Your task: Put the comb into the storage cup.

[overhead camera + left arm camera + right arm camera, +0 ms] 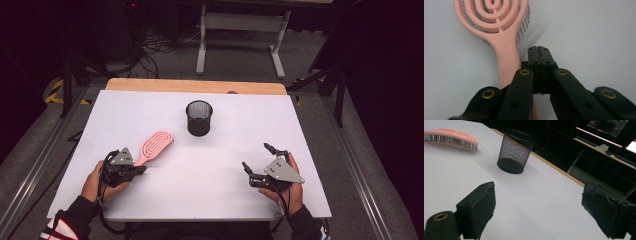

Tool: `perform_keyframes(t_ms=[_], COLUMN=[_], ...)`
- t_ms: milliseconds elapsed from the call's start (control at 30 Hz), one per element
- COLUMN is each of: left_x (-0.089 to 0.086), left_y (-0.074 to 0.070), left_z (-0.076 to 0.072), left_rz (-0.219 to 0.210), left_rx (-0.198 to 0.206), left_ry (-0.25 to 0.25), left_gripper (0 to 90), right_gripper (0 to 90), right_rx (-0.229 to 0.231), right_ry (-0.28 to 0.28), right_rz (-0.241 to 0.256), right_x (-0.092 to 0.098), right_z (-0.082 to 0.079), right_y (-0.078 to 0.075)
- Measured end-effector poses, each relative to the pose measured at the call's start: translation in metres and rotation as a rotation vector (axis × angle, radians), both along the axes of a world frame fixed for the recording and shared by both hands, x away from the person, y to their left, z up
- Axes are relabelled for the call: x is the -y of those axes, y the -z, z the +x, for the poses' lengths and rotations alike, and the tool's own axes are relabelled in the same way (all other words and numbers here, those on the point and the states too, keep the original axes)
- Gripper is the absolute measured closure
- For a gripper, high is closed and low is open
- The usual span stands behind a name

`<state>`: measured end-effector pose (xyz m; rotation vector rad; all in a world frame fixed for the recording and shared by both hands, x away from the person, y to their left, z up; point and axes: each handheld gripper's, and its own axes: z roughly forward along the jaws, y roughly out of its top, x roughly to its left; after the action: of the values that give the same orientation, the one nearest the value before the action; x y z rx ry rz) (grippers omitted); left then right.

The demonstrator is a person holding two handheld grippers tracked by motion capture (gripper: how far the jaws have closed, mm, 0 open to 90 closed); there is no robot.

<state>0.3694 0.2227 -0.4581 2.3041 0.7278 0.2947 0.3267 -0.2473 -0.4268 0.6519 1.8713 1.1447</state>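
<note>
On the white table (210,165), at its left front, a pink hairbrush (156,144) lies with its bristles down, its vented head toward the far side and its handle pointing back at the person. Left gripper (141,170) sits at the handle's near end. From the left gripper view the two black jaws are pressed flat together with nothing between them, and the hairbrush handle (507,60) runs just beside them on their left; whether the handle touches the jaw assembly cannot be told. Bristles show along the edge of the brush head in that view.

Right gripper (257,156) is held at the right front of the table, well apart from the hairbrush, with its jaws spread wide and nothing in them; bare table surface shows between its pads (480,207).

Black mesh pen cup (199,118) stands upright near the table's middle, toward the far side, beyond and to the right of the brush head, clear of both grippers.
</note>
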Motion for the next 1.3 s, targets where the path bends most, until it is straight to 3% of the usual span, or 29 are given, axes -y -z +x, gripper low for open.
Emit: perform_keyframes(t_ms=[300, 400, 500, 600, 700, 733, 767, 800, 833, 1000, 1233, 1300], left_x=[-0.008, -0.011, -0.015, -0.018, -0.017, -0.015, -0.013, -0.011, -0.009, 0.009, 0.016, 0.017], left_y=[-0.004, -0.011, -0.018, -0.024, -0.025, -0.024, -0.024, -0.024, -0.024, -0.022, -0.023, -0.021], left_z=[0.000, -0.001, -0.003, -0.001, 0.003, 0.006, 0.007, 0.009, 0.012, 0.029, 0.047, 0.052], left_rz=[-0.024, -0.053, -0.077, -0.071, -0.042, -0.011, 0.009, 0.032, 0.060, 0.134, 0.212, 0.229], left_rx=[0.006, 0.021, 0.036, 0.053, 0.045, 0.042, 0.037, 0.029, 0.008, -0.101, -0.183, -0.211], left_ry=[-0.012, -0.014, -0.022, -0.045, -0.068, -0.075, -0.079, -0.083, -0.087, -0.102, -0.068, -0.057], left_gripper=[88.8, 87.7, 84.8, 78.0, 72.4, 69.5, 63.0, 49.3, 49.3, 20.1, 17.8, 21.5], right_gripper=[12.7, 12.7, 12.7, 12.7, 12.7, 12.7, 12.7, 12.7, 12.7, 12.6, 12.6, 12.6], right_rx=[-0.003, -0.005, -0.006, -0.006, -0.007, -0.008, -0.010, -0.011, -0.011, -0.020, -0.025, -0.026], right_ry=[0.000, -0.001, -0.002, -0.002, -0.002, -0.001, 0.001, 0.000, 0.000, 0.001, 0.004, 0.004], right_rz=[-0.005, -0.005, -0.006, -0.005, -0.006, -0.006, -0.005, -0.006, -0.006, -0.009, -0.010, -0.010], right_x=[0.000, 0.000, 0.000, 0.000, 0.000, 0.000, 0.000, 0.000, 0.000, 0.000, 0.000, 0.000], right_z=[0.000, 0.001, 0.001, 0.001, 0.001, 0.001, 0.001, 0.001, 0.001, 0.001, 0.002, 0.002], right_y=[0.001, 0.001, 0.001, 0.001, 0.001, 0.001, 0.001, 0.002, 0.002, 0.003, 0.004, 0.004])
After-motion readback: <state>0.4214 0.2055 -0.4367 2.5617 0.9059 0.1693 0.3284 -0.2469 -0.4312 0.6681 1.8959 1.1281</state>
